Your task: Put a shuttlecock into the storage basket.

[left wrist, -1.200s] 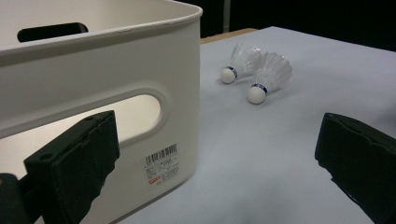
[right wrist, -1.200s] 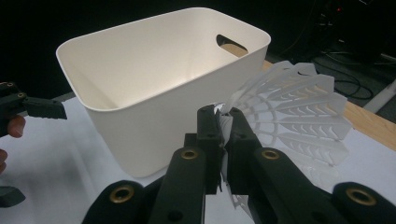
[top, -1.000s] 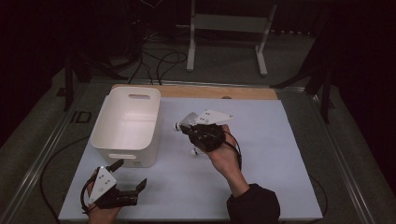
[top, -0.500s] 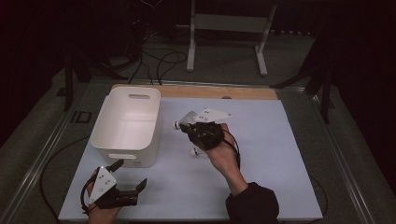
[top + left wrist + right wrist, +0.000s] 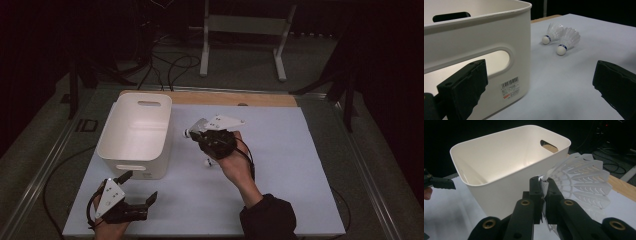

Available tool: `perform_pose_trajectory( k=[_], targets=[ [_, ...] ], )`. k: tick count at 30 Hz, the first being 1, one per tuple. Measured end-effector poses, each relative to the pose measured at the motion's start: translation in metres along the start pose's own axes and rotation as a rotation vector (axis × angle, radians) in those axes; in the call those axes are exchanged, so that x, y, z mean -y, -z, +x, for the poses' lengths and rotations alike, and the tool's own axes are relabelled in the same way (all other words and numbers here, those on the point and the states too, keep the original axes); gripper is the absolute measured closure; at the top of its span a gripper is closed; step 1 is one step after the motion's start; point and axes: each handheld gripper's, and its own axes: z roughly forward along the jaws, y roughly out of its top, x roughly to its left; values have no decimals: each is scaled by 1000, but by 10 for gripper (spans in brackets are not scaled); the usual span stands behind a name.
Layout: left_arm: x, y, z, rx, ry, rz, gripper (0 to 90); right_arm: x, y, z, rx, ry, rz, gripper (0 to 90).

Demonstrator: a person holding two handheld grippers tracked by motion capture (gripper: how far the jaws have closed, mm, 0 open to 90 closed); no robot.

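One white sheet covers the table top, and on its left part stands the largest thing, a white plastic bin with handle slots in its short walls and a barcode label low on the near wall, seen close in the left gripper view. Its long axis runs away from the person.

Just right of the bin, the right gripper is held above the sheet, clenched on a white shuttlecock. In the right gripper view the jaws pinch the feather skirt edge-on; the skirt fans out up and to the right, toward the wooden strip at the far edge, and the bin's open mouth lies just beyond the jaw tips. The high view shows the cork end pointing left at the bin wall, so the shuttlecock's axis lies roughly level.

The left gripper rests near the front edge, jaws spread wide with nothing between them.

Two more shuttlecocks lie touching on the sheet, corks toward the left gripper's camera.
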Motion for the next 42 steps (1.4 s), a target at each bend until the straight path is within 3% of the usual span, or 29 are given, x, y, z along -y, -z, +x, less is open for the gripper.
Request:
perform_pose_trajectory(
  k=[42],
  targets=[
    [0,0,0,-2,2,-3,4,-18,-17,6,-12,9,-15,863]
  ],
)
